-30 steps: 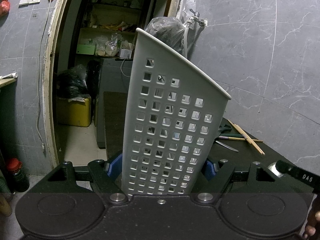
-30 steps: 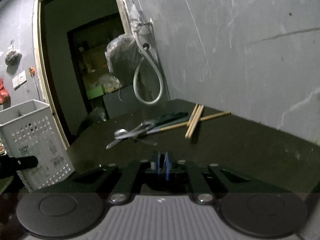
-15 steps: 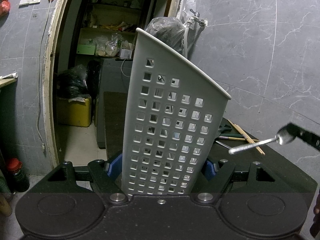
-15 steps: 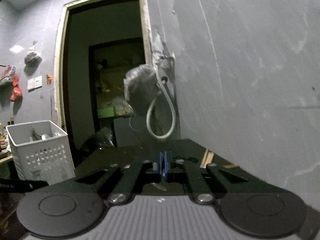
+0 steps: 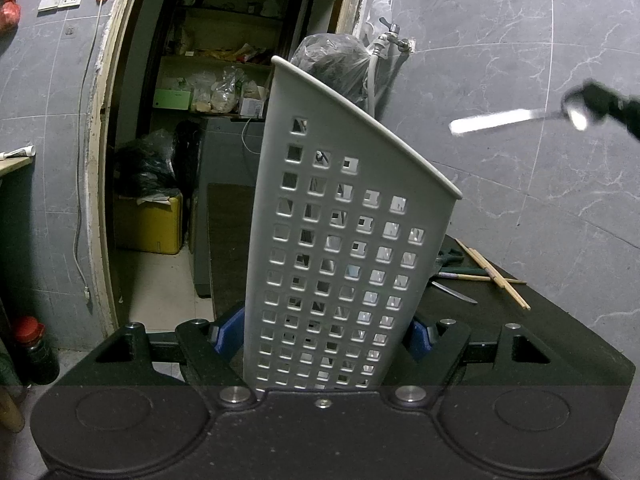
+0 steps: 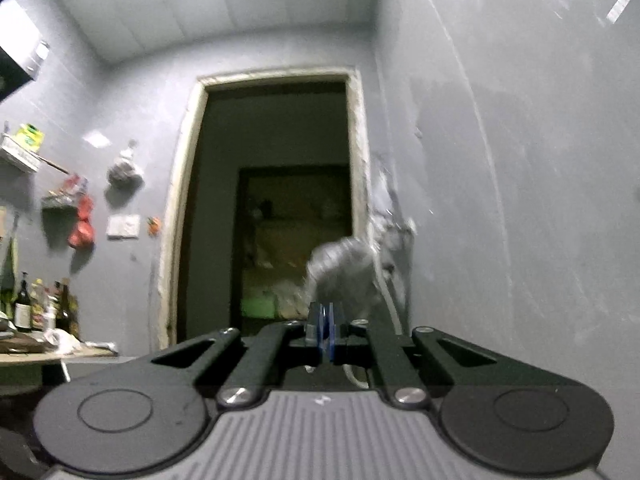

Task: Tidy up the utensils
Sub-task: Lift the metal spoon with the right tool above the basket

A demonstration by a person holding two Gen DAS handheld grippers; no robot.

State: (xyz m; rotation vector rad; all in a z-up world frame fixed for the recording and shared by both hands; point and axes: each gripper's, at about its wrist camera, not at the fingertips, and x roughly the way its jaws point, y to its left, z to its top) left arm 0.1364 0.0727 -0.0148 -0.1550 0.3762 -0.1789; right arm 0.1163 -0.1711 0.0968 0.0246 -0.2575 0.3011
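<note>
Left wrist view: the left hand-held gripper [image 5: 326, 332] is clamped on the lower part of a white perforated basket [image 5: 344, 240], its blue pads pressing the basket's two sides. The basket stands tilted, its rim sloping down to the right, and dark shapes of utensils show through the square holes, too unclear to name. To the right of the basket, on the dark desk [image 5: 560, 344], lie wooden chopsticks [image 5: 494, 278], a knife [image 5: 454, 293] and a green-handled tool partly hidden behind the basket's edge. Above and to the right of the basket, well clear of the desk, the right hand-held gripper [image 5: 576, 108] reaches in from the frame edge, closed on a metal spoon [image 5: 500, 120]; the spoon's bowl sits at the fingertips and its handle points left toward the basket, blurred. Behind the basket a plastic bag [image 5: 332, 64] hangs by a tap with a hose.

Right wrist view: the right gripper's blue pads [image 6: 322, 330] are pressed nearly together, aimed up at a doorway [image 6: 276, 208]; a small sliver of metal shows below them. The basket is outside this view.
</note>
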